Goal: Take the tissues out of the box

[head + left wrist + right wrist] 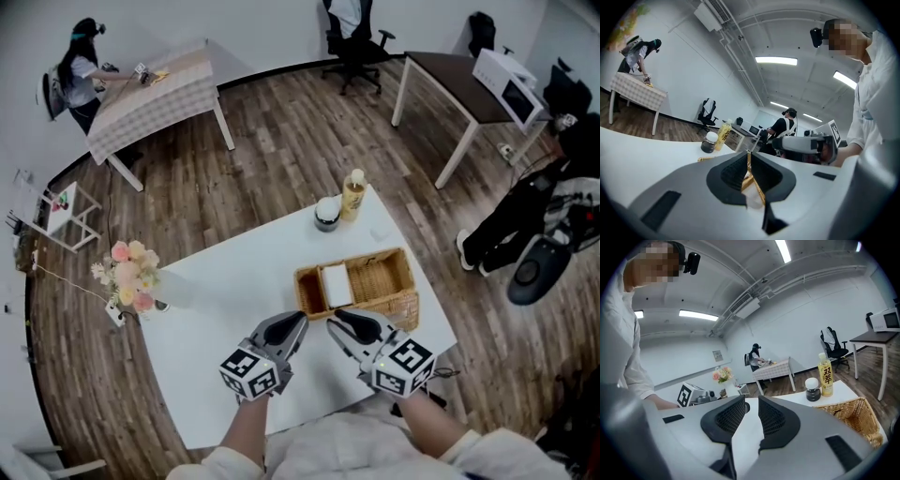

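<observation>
**Both grippers short of the basket, tissues untouched**

Head view. White worktop (220, 309). Wicker basket (398, 302) sits toward its right corner. White tissue box (336, 284) lies in the basket's left compartment, not yet lifted. Left gripper (298, 322) is tipped at the basket's near-left corner. Right gripper (336, 319) is just beside it, near the basket's front wall. Bottle (353, 195) and jar (327, 214) stand at the far corner, flowers (129, 274) off the left edge.

Left gripper view. Left gripper (749, 157) has its jaws together. A thin wicker-coloured sliver with a white patch shows in the seam. This is probably the basket and box seen through the gap, not something held.

Right gripper view. Right gripper (751, 401) has its jaws a little apart with nothing between them; bare worktop shows through. Basket (855, 420) lies off to the right, so the jaws aren't lined up on the box.

Judgement on the step: reaching in.
- One gripper should steady the basket or box.
- The other needs wider jaws and should drop steeply over the left compartment.
- Pinch the top tissue lightly at the opening, if there is one; the pictures don't show it.
- Pull straight up so the light box doesn't ride along.
</observation>
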Demonstrator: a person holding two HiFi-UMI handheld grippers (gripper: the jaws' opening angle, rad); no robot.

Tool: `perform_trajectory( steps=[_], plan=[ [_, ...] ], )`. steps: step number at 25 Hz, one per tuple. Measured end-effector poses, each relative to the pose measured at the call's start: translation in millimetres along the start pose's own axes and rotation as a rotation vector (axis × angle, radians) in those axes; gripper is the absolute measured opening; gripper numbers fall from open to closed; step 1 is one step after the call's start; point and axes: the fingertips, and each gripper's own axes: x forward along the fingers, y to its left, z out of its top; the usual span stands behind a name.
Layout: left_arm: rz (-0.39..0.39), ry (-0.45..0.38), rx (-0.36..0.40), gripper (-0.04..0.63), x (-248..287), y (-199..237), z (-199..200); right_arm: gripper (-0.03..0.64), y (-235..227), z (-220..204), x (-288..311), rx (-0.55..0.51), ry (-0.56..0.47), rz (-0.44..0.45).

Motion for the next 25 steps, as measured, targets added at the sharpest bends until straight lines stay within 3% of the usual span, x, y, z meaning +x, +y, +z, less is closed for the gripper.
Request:
perform_trajectory(
  steps=[4,18,25],
  plan=[
    [0.053,0.073,-0.002,0.074,13,20,-17,0.095,-26,-14,8,-0.039,0.041,-0.056],
    [0.051,0.107,-0.044,0.074,14,22,-29,0.298,-105,-55,48,-0.039,0.211,-0.363],
    [0.044,0.116,-0.051,0.074,14,19,-34,0.321,-121,-72,54,0.011,0.284,-0.458]
  ],
)
